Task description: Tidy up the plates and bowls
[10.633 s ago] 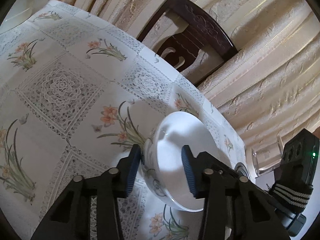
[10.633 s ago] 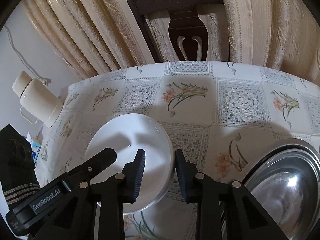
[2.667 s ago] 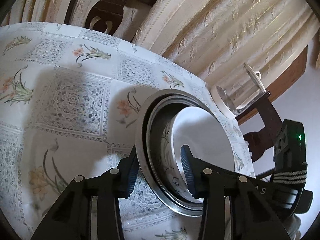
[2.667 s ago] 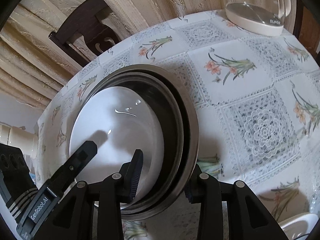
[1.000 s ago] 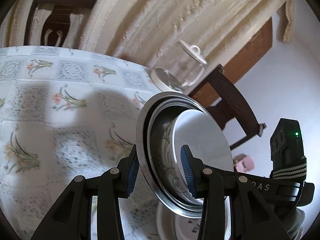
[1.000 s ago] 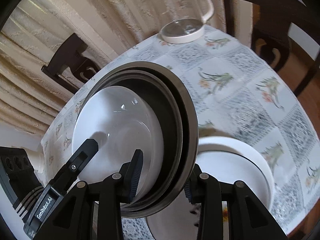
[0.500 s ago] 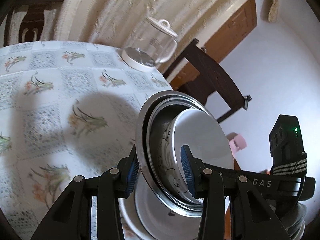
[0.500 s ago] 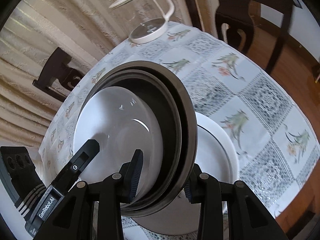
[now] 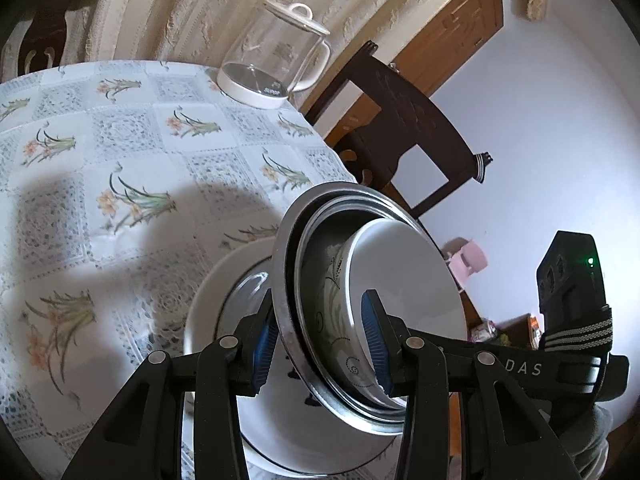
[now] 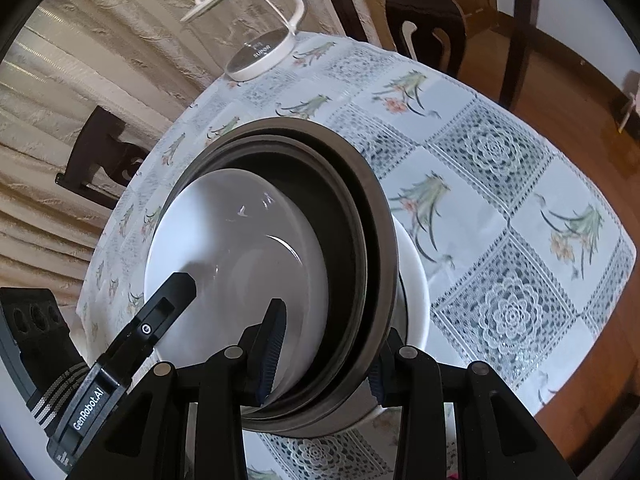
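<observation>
Two nested steel bowls (image 9: 288,264) (image 10: 376,216) hold a white bowl (image 9: 400,272) (image 10: 240,248) with a flower pattern on its outside. My left gripper (image 9: 320,344) is shut on one side of this stack's rims, and my right gripper (image 10: 324,364) is shut on the opposite side. The stack is tilted and sits just over a large white plate (image 9: 216,280) (image 10: 416,280) near the table edge. I cannot tell whether the stack touches the plate.
A glass kettle (image 9: 276,60) (image 10: 256,28) with a white lid stands at the far side of the flowered tablecloth (image 9: 120,160) (image 10: 500,208). Dark wooden chairs (image 9: 408,120) (image 10: 460,12) stand around the table, with curtains behind.
Both grippers have carried the bowl stack across the table towards the kettle side. The white plate has come into view and now lies right under the stack.
</observation>
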The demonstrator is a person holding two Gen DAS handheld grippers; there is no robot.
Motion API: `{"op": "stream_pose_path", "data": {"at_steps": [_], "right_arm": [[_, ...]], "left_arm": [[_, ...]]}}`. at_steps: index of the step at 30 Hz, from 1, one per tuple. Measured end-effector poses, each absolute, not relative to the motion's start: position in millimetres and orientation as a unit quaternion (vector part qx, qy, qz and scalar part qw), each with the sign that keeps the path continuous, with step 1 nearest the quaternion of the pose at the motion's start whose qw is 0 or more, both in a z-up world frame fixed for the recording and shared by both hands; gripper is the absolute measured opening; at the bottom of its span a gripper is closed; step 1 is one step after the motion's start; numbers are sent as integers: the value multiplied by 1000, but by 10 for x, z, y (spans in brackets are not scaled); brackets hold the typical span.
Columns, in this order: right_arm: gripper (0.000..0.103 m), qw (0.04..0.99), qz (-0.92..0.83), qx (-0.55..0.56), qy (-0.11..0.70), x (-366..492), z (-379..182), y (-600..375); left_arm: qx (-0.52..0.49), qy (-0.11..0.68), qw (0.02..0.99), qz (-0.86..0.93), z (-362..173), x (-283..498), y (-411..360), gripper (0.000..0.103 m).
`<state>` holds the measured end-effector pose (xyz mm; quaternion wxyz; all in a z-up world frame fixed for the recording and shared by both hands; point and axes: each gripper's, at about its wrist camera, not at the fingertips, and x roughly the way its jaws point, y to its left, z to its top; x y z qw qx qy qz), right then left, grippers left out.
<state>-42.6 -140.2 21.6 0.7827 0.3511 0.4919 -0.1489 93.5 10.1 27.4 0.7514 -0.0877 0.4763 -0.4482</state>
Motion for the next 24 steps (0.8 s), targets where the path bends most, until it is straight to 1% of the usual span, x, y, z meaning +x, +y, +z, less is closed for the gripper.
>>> {"op": "stream_pose_path", "data": {"at_steps": [15,24], "right_arm": [[40,769,-155,362,503,-516,59,-1397],[40,766,-148,362,510,-498,8,-1372]], "left_arm": [[-87,507,737,-437,123,839,40,42],[-85,512,742,-424,74,830,66,42]]}}
